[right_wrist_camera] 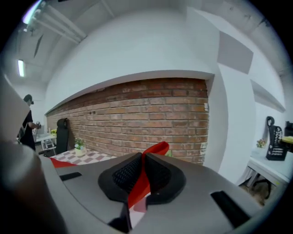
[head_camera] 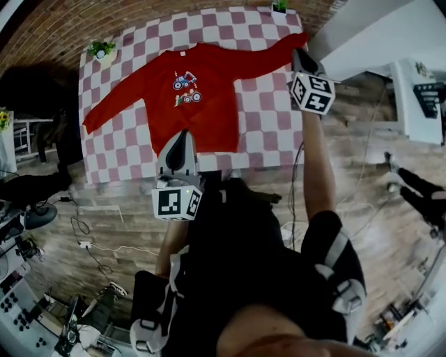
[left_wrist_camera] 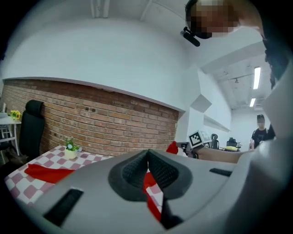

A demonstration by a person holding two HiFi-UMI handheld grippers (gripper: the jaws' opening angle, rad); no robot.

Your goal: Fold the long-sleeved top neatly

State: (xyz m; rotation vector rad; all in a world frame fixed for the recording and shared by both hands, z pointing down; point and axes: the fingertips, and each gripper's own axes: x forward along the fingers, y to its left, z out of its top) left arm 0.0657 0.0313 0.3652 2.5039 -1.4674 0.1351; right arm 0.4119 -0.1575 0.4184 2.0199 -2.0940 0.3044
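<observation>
A red long-sleeved top (head_camera: 195, 97) with a small print on the chest lies flat, face up, on the pink-and-white checked table (head_camera: 272, 139). Its left sleeve stretches out to the table's left edge. My right gripper (head_camera: 301, 57) is at the table's far right corner, shut on the other sleeve (head_camera: 279, 52) near the cuff. In the right gripper view the red cloth (right_wrist_camera: 155, 148) sticks up between the pads (right_wrist_camera: 123, 173). My left gripper (head_camera: 180, 137) hovers over the bottom hem, shut. In the left gripper view I see no cloth pinched between its pads (left_wrist_camera: 135, 171).
Small potted plants stand at the table's far left corner (head_camera: 101, 49) and far right corner (head_camera: 279, 7). A black chair (head_camera: 31, 90) is left of the table and a white desk (head_camera: 418, 97) stands at the right. Cables (head_camera: 90, 244) lie on the wooden floor. A brick wall (left_wrist_camera: 100, 123) lies behind the table.
</observation>
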